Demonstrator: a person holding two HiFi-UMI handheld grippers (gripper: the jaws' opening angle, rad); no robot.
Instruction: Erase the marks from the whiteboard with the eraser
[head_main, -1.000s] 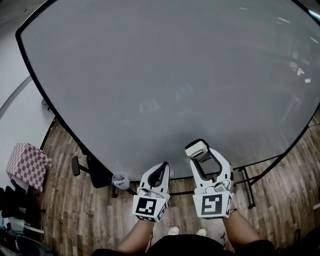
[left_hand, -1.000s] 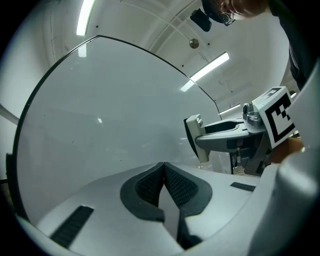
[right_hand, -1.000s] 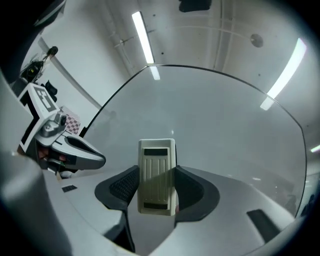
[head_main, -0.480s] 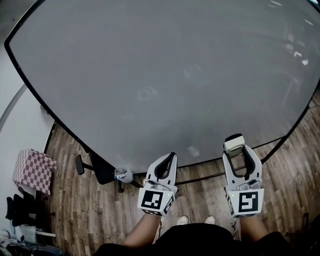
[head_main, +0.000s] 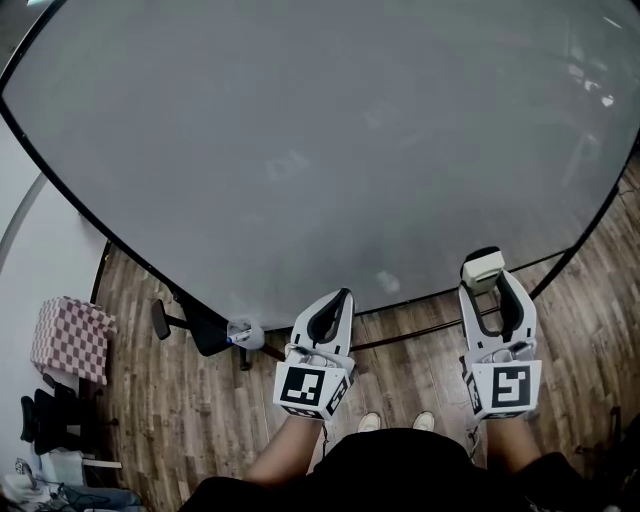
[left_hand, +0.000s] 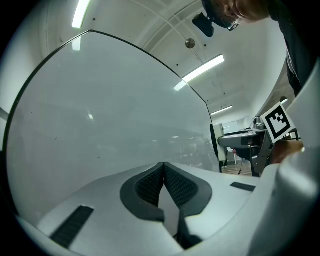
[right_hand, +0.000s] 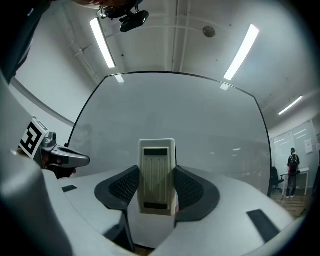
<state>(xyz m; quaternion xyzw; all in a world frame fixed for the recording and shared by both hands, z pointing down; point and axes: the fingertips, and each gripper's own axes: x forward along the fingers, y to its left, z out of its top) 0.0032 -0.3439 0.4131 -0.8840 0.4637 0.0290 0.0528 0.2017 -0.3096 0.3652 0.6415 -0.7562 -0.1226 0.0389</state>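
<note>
With the right claw (head_main: 487, 283) gripping the eraser (right_hand: 157, 175) at four o'clock, just off the lower edge of the whiteboard (head_main: 300, 120), and the left claw (head_main: 338, 300) clenched empty, I'd worry the eraser twists loose once pressed onto the faint smudges (head_main: 288, 163).

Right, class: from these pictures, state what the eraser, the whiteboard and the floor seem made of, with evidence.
Eraser: cream, matte, ribbed shell, probably moulded plastic.
Whiteboard: smooth glossy panel showing reflections; coated steel or melamine, unclear.
Floor: grained planks, wood or laminate.
</note>
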